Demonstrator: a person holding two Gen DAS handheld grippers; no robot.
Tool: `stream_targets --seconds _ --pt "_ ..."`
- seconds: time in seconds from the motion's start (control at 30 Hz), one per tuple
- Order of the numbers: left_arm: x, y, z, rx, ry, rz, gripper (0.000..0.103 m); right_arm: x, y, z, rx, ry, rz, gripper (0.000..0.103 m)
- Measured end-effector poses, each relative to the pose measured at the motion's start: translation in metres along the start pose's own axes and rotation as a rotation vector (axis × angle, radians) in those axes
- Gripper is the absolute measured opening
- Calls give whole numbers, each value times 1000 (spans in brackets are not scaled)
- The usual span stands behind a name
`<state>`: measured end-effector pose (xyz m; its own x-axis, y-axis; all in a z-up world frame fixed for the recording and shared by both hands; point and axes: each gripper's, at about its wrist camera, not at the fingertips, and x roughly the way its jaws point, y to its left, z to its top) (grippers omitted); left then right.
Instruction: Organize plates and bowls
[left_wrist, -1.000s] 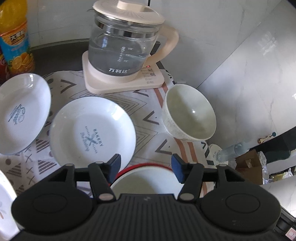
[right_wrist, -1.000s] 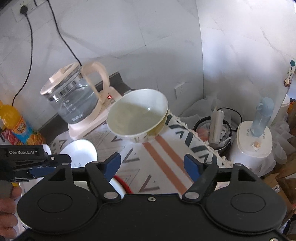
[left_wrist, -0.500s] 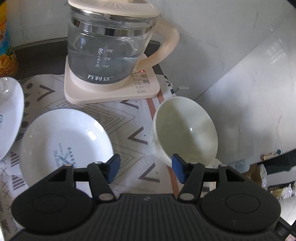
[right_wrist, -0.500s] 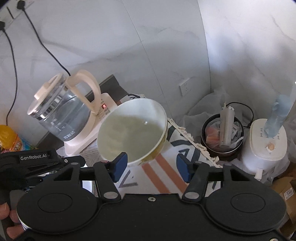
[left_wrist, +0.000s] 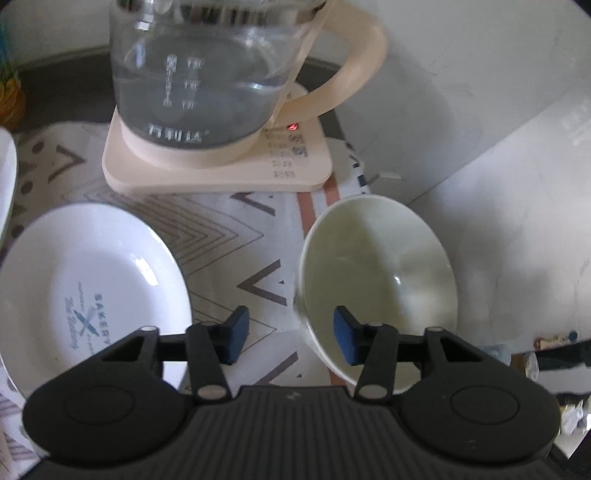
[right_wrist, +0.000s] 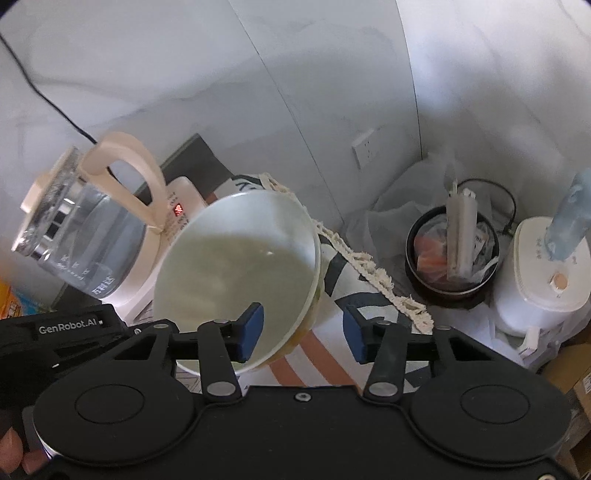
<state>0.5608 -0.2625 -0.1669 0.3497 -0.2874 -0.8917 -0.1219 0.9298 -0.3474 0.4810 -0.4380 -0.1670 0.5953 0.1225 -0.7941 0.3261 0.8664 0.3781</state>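
Observation:
A pale cream bowl (left_wrist: 380, 273) sits on the patterned cloth near the table's right edge; it also shows in the right wrist view (right_wrist: 240, 273). My left gripper (left_wrist: 290, 332) is open, its jaws either side of the bowl's near left rim, right pad inside the bowl. My right gripper (right_wrist: 303, 332) is open, its jaws either side of the bowl's right rim, left pad inside. A white "Bakery" plate (left_wrist: 88, 295) lies to the left. Another white plate's edge (left_wrist: 7, 177) shows far left.
A glass kettle (left_wrist: 207, 74) on its cream base (left_wrist: 221, 166) stands behind the bowl and plate. The cloth's fringed edge (right_wrist: 369, 266) hangs off the table. On the floor beyond are a black bin (right_wrist: 452, 254) and a white appliance (right_wrist: 546, 273).
Both grippers have moved forward onto the bowl, from opposite sides; each now straddles its rim. The red-rimmed bowl and the far-left plate have dropped out of the left view.

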Motion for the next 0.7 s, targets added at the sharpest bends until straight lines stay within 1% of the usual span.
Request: stream_targets --seconds 0.07,0.13,0.2,0.23,0.27,0.3,0.33,0.37,0.4,0.5,0.7 --pt "7 0 0 -25 16 6 38 7 -1 0 10 12 -7 44" --pt "12 1 0 -40 20 13 34 13 -3 -1 17 25 -11 37" --pt "15 3 0 -48 19 10 30 17 -4 -2 25 33 -12 34" --pt "17 3 0 -50 20 5 29 17 -3 -2 29 32 -7 29" --pt "20 3 0 -52 23 0 26 18 -3 -2 33 33 3 26" --pt "21 3 1 -54 28 -3 22 19 -3 -2 37 38 11 22" --pt "23 2 1 -53 29 -8 20 20 -2 -1 38 42 14 21" --pt "23 0 1 -52 30 -13 14 19 0 -1 34 39 8 21" --pt "23 -1 1 -50 34 -16 12 19 1 0 28 38 7 21" --pt "17 -4 -2 -33 22 -1 11 16 2 1 21 37 15 21" --pt "-8 0 -6 -29 -3 -24 11 -3 8 -5 6 16 39 21"
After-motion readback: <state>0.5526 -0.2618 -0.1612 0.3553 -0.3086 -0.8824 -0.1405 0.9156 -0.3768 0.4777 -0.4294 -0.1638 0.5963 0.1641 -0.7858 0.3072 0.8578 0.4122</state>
